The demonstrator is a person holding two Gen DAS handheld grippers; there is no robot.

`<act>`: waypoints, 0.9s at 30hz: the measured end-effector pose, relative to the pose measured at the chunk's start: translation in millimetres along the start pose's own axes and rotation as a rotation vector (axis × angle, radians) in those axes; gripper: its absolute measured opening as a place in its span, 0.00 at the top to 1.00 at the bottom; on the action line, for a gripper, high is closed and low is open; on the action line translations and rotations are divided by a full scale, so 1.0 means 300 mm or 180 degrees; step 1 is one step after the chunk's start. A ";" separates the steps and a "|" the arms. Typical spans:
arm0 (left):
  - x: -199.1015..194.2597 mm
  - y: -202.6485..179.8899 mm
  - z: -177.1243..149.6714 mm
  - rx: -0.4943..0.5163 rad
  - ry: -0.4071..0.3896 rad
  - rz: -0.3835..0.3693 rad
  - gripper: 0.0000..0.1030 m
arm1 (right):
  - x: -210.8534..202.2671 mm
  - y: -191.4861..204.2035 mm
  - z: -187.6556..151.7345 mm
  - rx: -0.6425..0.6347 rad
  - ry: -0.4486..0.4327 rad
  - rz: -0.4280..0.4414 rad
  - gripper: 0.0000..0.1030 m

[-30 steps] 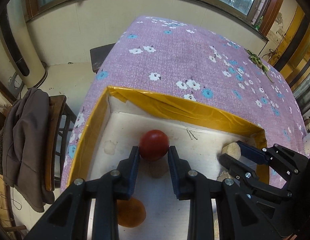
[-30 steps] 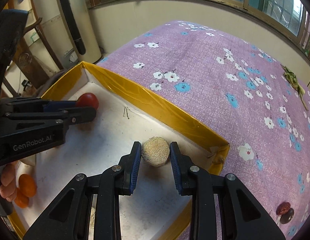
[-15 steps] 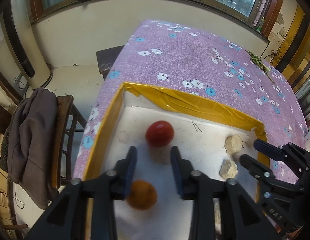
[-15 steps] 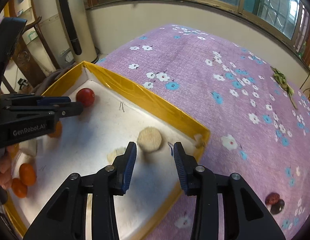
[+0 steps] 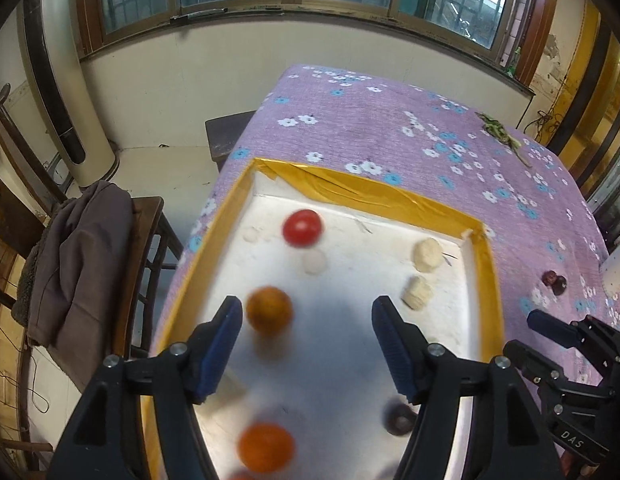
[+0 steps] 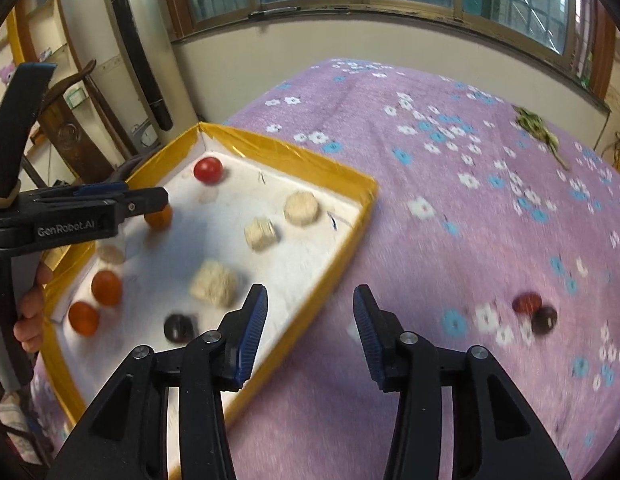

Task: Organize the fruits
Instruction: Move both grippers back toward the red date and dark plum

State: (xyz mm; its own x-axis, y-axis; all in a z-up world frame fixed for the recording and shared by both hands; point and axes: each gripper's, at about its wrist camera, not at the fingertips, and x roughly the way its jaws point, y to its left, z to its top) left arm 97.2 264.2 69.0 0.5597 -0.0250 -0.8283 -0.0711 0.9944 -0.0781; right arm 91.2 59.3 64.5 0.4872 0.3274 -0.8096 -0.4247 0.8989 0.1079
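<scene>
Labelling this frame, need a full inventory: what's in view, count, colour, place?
tray: 1, white, yellow-taped rim, on tablecloth
tomato: 1, red, tray far corner
orange fruits: 3, orange, tray left side
beige pieces: 3, tray right side
dark fruit: 1, tray near edge
loose fruits: 2, red and dark, on cloth right of tray
tablecloth: 1, purple floral
jacket: 1, grey-brown, on chair
left gripper: open, over tray
right gripper: open, over tray's right rim

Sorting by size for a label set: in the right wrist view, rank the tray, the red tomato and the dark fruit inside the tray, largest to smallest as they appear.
1. Tray, by far the largest.
2. Red tomato and dark fruit: they look about alike; the dark fruit is blurred and nearer the camera, so no ranking between them.
</scene>
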 end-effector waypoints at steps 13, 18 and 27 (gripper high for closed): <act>-0.068 -0.282 -0.109 0.0174 0.0051 -0.0181 0.28 | -0.125 -0.262 -0.213 0.0331 0.0027 -0.0183 0.56; -0.069 -0.416 -0.148 0.0373 0.0118 -0.0237 0.27 | -0.147 -0.428 -0.240 0.0570 0.0014 -0.0291 0.56; -0.044 -0.549 -0.183 0.0507 0.0276 -0.0248 0.27 | -0.086 -0.608 -0.163 0.0700 -0.0075 -0.0240 0.55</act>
State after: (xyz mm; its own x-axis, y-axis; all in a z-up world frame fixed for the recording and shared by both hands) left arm 56.0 95.0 62.4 0.4847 -0.1043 -0.8684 0.1050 0.9926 -0.0606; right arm 118.9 -127.3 37.4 0.5301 0.2613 -0.8067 -0.2113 0.9620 0.1727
